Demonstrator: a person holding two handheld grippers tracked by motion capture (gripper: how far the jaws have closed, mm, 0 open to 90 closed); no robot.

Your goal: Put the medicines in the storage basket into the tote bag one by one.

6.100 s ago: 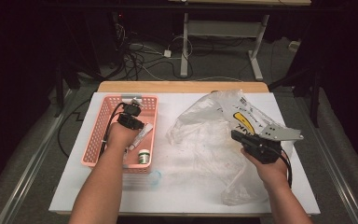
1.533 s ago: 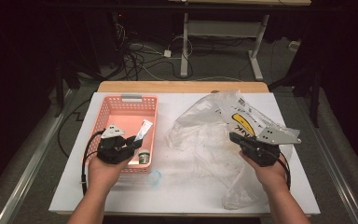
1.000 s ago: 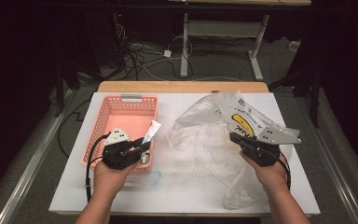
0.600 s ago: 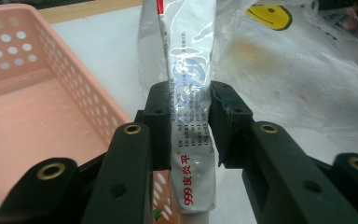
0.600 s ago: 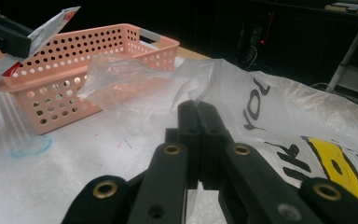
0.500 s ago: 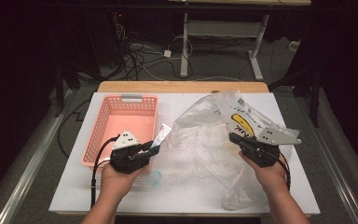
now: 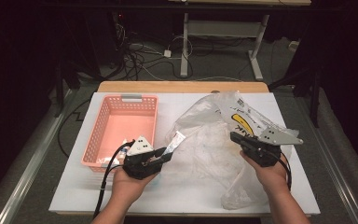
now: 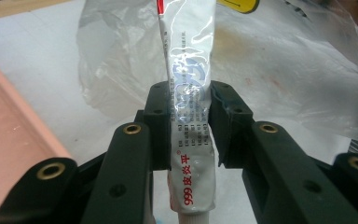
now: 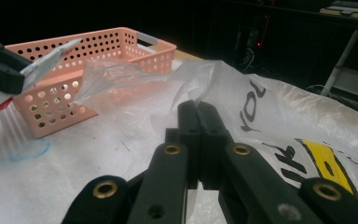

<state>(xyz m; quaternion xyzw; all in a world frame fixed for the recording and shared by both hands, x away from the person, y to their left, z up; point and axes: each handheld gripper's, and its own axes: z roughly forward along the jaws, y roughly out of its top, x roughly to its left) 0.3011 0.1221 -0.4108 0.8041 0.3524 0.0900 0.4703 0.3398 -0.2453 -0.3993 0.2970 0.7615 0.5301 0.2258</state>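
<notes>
White-topped table, pink basket [image 7: 121, 128] by its left edge, clear plastic bag [image 7: 214, 140] crumpled toward the right. Left gripper [image 8: 189, 100] pinches a 999 ointment tube [image 8: 189, 116] mid-body, held near the bag — light, soft, slick foil, probably dents if squeezed hard. Right gripper [image 9: 198, 116] is pressed together on a fold of the bag.

The ointment tube [image 7: 174, 142], earlier lying in the pink basket [image 7: 121, 135], is now carried clamped in the left gripper [image 7: 161, 156], out over the basket's edge toward the clear plastic bag [image 7: 205, 135].
</notes>
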